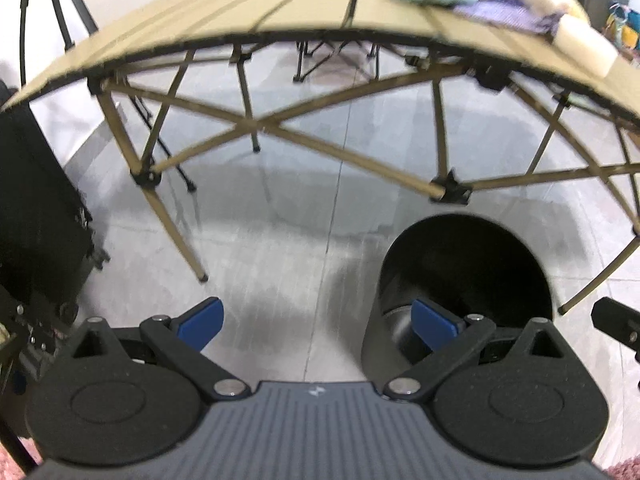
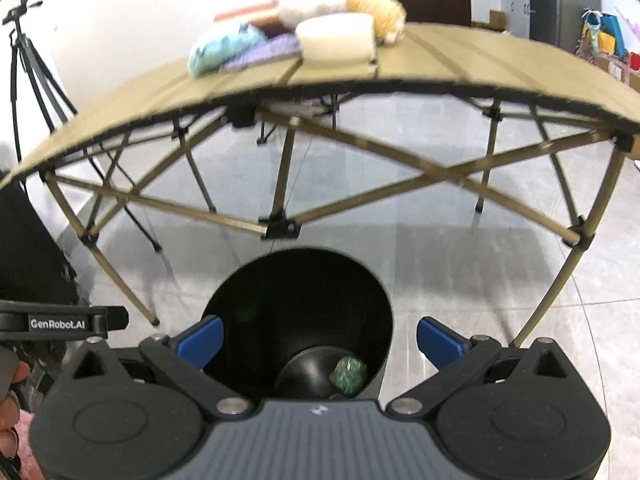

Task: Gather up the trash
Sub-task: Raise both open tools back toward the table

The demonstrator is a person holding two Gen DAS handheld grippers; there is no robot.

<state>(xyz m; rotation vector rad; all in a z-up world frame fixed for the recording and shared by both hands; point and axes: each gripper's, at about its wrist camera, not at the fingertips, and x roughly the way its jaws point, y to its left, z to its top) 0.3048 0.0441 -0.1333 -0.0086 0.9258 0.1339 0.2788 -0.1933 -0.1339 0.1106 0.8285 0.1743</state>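
We hold our right gripper above the black bin, fingers spread and empty, green crumpled wad inside, our left gripper likewise spread, empty, beside the bin.

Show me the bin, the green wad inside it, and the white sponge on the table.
bin (image 2: 224, 300): right wrist view, inner wall near the rim.
green wad (image 2: 350, 374): right wrist view, its middle.
white sponge (image 2: 336, 42): right wrist view, front face.
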